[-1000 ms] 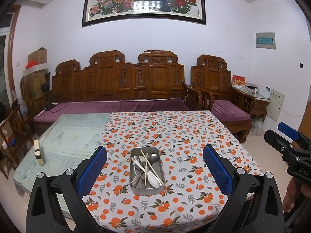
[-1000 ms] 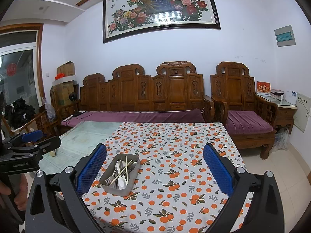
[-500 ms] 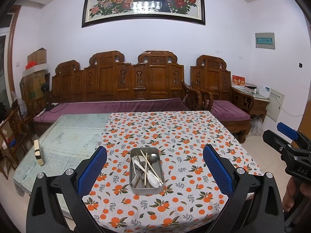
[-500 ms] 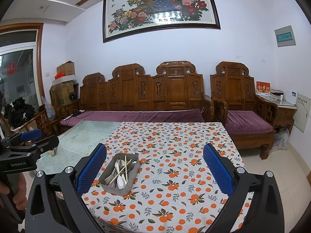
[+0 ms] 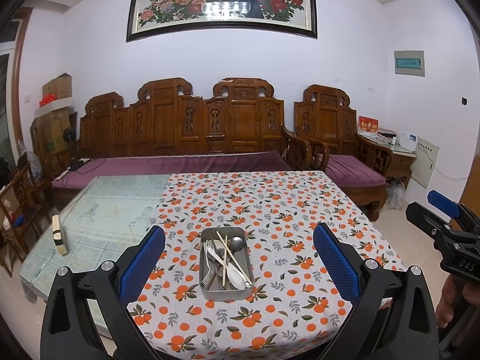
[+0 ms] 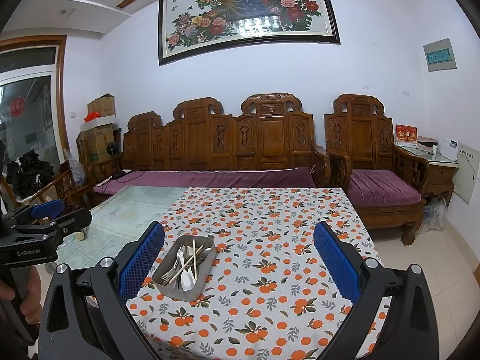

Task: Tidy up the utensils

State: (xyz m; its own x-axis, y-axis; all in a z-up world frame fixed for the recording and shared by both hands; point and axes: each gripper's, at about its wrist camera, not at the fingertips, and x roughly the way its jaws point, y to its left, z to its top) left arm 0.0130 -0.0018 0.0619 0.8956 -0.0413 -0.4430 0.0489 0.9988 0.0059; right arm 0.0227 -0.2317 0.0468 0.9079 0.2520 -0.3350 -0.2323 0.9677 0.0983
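steel tray (image 5: 226, 291) of forks, spoons and chopsticks (image 5: 232, 255) near the table's front edge on the orange-print cloth (image 5: 270, 210), left gripper (image 5: 239, 265) and right gripper (image 6: 239, 265) both spread wide, empty, short of the tray

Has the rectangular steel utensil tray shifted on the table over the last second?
No. The rectangular steel utensil tray sits over the same orange prints of the orange-print tablecloth as before.

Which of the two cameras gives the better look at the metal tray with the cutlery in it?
The left wrist view: the tray sits centred and is seen from above, so chopsticks, fork and spoons separate. The right wrist view shows the tray off to the left, at an angle, its contents overlapping more.
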